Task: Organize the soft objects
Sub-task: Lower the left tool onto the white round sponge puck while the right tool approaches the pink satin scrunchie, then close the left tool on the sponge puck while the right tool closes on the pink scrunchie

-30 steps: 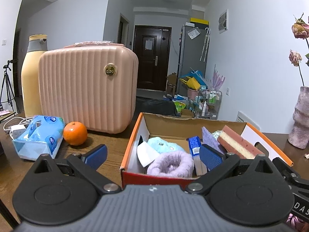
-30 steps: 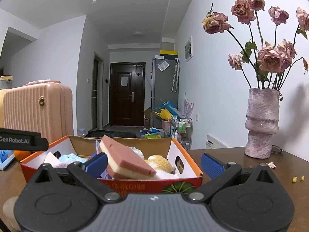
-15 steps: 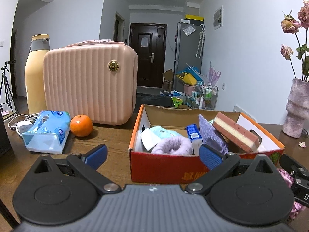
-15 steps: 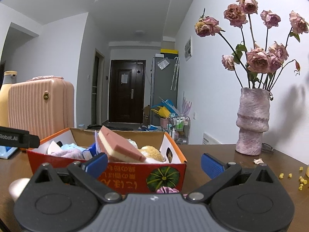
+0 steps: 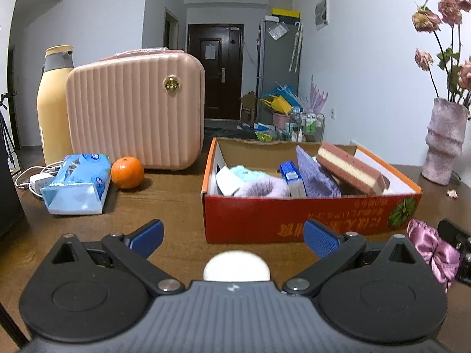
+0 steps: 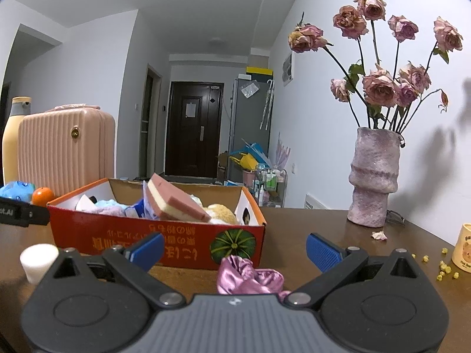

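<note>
Brown tabletop (image 5: 182, 203) fills my left view, with a hallway far behind. My left gripper (image 5: 232, 236) hangs low over it, jaws spread wide and empty. A white puff (image 5: 236, 267) sits on the table just in front of the gripper body, between the fingers. Beyond it stands the box (image 5: 294, 219), already holding a sponge (image 5: 350, 167) and other soft bits. A scrunchie (image 5: 432, 247) lies at near right, outside the box.

From my right view, the right gripper (image 6: 234, 248) is also spread and empty, and the scrunchie (image 6: 250, 275) rests on the table between its fingers, just before the box (image 6: 153, 235). The puff (image 6: 39, 261) shows at near left.

I judge I am lining up two pickups. Next I would ease forward and close gently, then lift over the near wall.
</note>
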Demonstrator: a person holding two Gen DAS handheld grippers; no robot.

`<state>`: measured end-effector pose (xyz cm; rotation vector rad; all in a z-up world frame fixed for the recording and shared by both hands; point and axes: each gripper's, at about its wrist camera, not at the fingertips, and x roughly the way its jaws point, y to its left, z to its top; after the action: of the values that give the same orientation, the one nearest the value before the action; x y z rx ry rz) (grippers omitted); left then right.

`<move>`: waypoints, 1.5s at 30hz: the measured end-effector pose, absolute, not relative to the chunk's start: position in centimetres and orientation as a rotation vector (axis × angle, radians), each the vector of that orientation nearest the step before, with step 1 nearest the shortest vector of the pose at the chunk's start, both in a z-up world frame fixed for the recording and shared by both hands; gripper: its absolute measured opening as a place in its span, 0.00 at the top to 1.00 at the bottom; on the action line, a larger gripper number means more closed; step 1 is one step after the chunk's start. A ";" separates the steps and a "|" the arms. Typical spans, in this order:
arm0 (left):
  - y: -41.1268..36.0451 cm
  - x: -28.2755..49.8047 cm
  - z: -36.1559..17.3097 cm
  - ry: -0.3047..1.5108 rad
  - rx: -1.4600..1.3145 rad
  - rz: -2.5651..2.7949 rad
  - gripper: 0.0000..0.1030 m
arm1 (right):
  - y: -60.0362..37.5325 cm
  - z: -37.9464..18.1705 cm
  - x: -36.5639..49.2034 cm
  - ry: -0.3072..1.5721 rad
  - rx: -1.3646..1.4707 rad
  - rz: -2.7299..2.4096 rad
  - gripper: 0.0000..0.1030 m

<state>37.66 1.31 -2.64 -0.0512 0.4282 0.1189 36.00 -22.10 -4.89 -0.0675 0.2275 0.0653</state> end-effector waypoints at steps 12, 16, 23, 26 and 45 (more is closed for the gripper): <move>1.8 38.2 -5.4 0.589 -0.023 0.086 0.00 | -23.6 -5.4 34.6 0.278 -0.065 0.051 0.00; 1.9 39.1 -6.5 0.649 -0.027 0.074 0.00 | -24.0 -5.5 34.8 0.293 -0.053 0.043 0.00; 2.7 40.3 -7.6 0.727 -0.071 0.077 0.00 | -23.9 -5.9 35.3 0.324 -0.052 0.046 0.00; 2.7 40.7 -7.8 0.735 -0.060 0.084 0.00 | -24.0 -6.0 35.5 0.337 -0.050 0.045 0.00; 2.2 40.6 -7.0 0.662 -0.033 0.034 0.44 | -24.7 -6.6 37.1 0.434 0.004 0.043 0.00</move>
<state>40.63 2.17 -7.05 -0.0334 0.6619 0.0340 37.14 -24.74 -6.60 0.0043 0.4336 0.0432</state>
